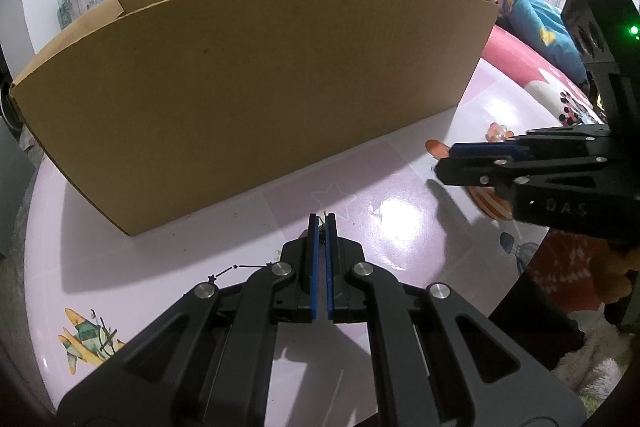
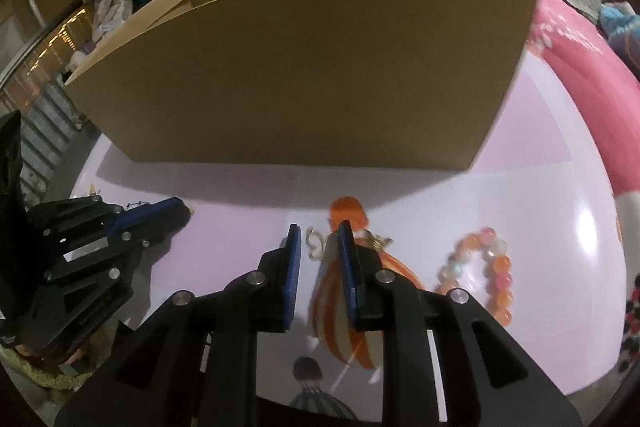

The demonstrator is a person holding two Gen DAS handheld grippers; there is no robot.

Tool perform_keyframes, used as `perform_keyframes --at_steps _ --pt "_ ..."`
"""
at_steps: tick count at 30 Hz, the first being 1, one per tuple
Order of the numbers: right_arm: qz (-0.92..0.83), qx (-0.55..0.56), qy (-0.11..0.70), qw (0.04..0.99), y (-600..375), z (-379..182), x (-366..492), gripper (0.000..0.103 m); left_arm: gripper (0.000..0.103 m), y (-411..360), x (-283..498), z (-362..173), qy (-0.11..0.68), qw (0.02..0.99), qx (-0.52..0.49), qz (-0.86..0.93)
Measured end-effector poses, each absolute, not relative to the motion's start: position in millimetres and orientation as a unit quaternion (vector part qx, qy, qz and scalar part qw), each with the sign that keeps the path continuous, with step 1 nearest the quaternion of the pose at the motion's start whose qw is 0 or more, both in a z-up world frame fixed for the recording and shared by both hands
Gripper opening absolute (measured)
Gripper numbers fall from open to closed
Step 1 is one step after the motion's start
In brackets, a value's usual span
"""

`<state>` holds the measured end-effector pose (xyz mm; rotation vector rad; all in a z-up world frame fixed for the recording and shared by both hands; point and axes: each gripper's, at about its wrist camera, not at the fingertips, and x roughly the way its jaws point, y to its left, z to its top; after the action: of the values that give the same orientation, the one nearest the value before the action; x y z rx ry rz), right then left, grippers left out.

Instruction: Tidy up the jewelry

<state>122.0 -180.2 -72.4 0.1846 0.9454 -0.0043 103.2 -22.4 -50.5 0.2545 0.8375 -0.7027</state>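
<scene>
In the left wrist view my left gripper [image 1: 322, 219] is shut, with a small dark and yellow piece of jewelry [image 1: 322, 217] pinched at its tips just above the lilac table [image 1: 192, 259]. In the right wrist view my right gripper [image 2: 319, 229] hangs over the table with its jaws a little apart. A small gold piece [image 2: 314, 242] lies on the table between the tips, and the pads do not press on it. A bracelet of orange, pink and white beads [image 2: 486, 267] lies to the right of that gripper. The bracelet [image 1: 498, 131] also shows behind the right gripper [image 1: 445, 159].
A large open cardboard box [image 1: 256, 87] stands across the table just beyond both grippers. The left gripper [image 2: 180, 207] sits at the left of the right wrist view. The table has printed balloons and a plane. Pink and blue bedding [image 1: 532, 27] lies to the right.
</scene>
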Motion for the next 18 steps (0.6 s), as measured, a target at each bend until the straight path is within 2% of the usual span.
perform_keyframes --at_steps 9,18 --pt "0.013 0.041 0.456 0.889 -169.8 -71.7 126.6 0.020 0.002 -21.5 104.0 -50.3 0.398 0.845 0.120 -0.335" --pt "0.042 -0.001 0.466 0.884 -164.1 -66.1 135.1 0.024 0.002 -22.6 102.6 -50.4 0.398 0.844 0.122 -0.337"
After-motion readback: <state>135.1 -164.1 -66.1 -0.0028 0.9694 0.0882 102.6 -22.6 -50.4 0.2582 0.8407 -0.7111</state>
